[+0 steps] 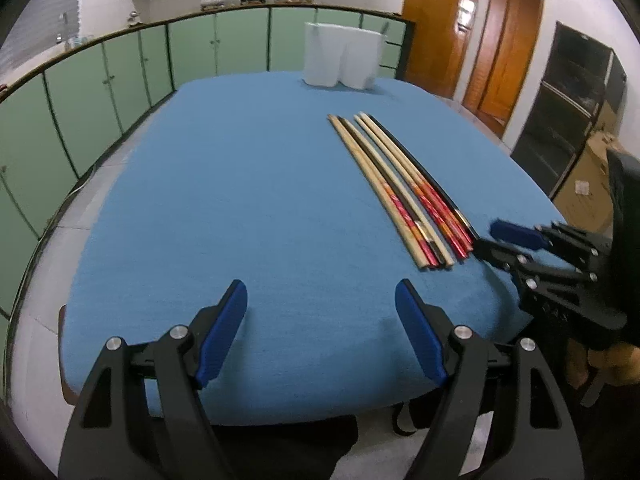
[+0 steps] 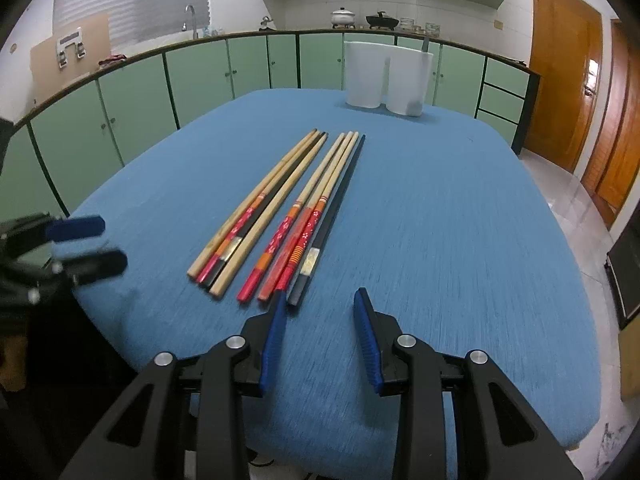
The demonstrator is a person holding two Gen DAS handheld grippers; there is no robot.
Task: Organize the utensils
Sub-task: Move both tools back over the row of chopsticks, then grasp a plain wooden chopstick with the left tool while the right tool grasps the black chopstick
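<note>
Two tongs, the left tongs (image 1: 320, 300) wide open and the right tongs (image 2: 320, 308) half open, hold nothing, with chopsticks (image 2: 280, 216) just ahead on the table (image 2: 440, 220).

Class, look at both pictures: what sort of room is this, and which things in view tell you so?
Most likely a home kitchen with a dining table. Clues: green cabinets under a counter, a sink tap, cooking pots on the counter, and chopsticks on the blue-covered table.

Two handheld grippers, both angled downward. Left gripper (image 1: 320, 304) – jaws wide apart, nothing btwn them. Right gripper (image 2: 320, 308) – jaws partly apart, also empty, just right of the left.
</note>
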